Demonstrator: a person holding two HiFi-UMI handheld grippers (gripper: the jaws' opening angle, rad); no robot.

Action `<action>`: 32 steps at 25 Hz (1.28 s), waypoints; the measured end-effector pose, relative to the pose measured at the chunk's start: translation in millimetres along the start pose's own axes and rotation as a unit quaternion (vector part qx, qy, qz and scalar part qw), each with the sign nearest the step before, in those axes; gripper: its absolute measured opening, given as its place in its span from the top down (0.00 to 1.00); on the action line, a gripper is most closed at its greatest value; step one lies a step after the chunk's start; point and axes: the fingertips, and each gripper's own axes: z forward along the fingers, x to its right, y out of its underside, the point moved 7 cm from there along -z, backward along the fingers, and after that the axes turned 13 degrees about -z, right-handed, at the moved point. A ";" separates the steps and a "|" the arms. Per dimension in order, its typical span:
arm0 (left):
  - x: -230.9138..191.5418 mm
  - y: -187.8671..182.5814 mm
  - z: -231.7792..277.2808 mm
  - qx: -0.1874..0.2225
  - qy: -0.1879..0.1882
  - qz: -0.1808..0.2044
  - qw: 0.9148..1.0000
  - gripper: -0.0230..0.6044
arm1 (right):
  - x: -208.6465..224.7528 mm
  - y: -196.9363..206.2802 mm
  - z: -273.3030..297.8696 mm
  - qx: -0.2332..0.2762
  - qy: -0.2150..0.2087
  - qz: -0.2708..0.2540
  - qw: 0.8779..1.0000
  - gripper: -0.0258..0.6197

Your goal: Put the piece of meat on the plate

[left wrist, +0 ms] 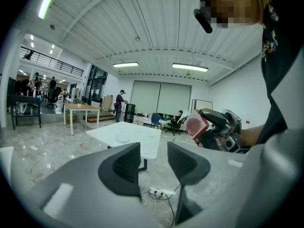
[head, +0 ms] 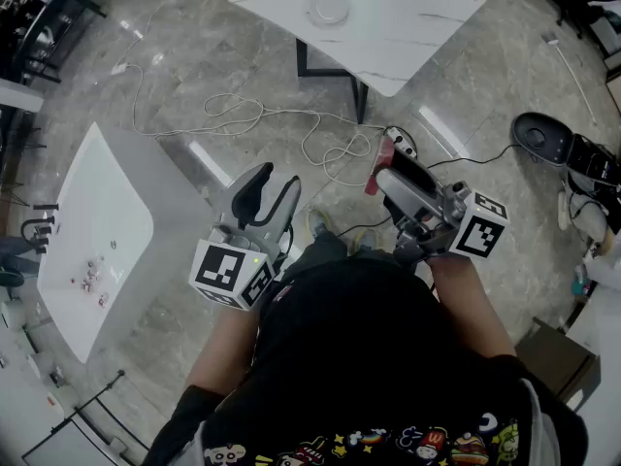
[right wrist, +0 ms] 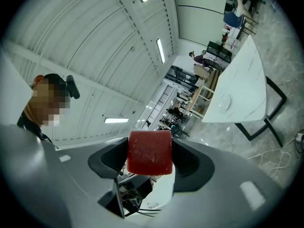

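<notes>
The red, block-shaped piece of meat (right wrist: 149,152) sits between the jaws of my right gripper (right wrist: 149,161), which is shut on it and held in the air over the floor. In the head view the meat (head: 384,153) shows at the tip of the right gripper (head: 388,166), and the left gripper view catches the meat (left wrist: 196,126) too. My left gripper (left wrist: 154,164) is open with nothing between its jaws; in the head view the left gripper (head: 267,190) hangs beside the right one. The clear plate (head: 328,6) rests on a white marble table (head: 417,22) well ahead of both grippers.
A second white table (head: 97,231) with small items stands at the left. White cables (head: 291,124) trail over the grey floor between me and the plate's table. A black device (head: 539,136) lies on the floor at the right. A person (left wrist: 119,103) stands far off.
</notes>
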 end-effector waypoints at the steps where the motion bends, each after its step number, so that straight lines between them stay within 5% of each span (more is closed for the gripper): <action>1: 9.6 5.5 -0.7 0.002 0.000 -0.002 1.000 0.50 | -1.5 0.2 -8.0 -0.007 0.000 -0.004 1.000 0.48; 16: 86.9 56.4 -3.8 -0.010 0.003 0.001 1.000 0.50 | 0.3 12.9 -88.8 -0.035 0.025 -0.033 0.999 0.48; 22: 71.5 66.1 20.4 -0.025 -0.003 -0.002 1.000 0.50 | 21.1 23.4 -82.2 -0.054 0.060 -0.045 0.996 0.48; 32: 0.8 71.0 139.7 -0.069 -0.004 -0.036 0.997 0.51 | 101.8 25.4 -12.0 -0.070 0.124 -0.074 0.987 0.48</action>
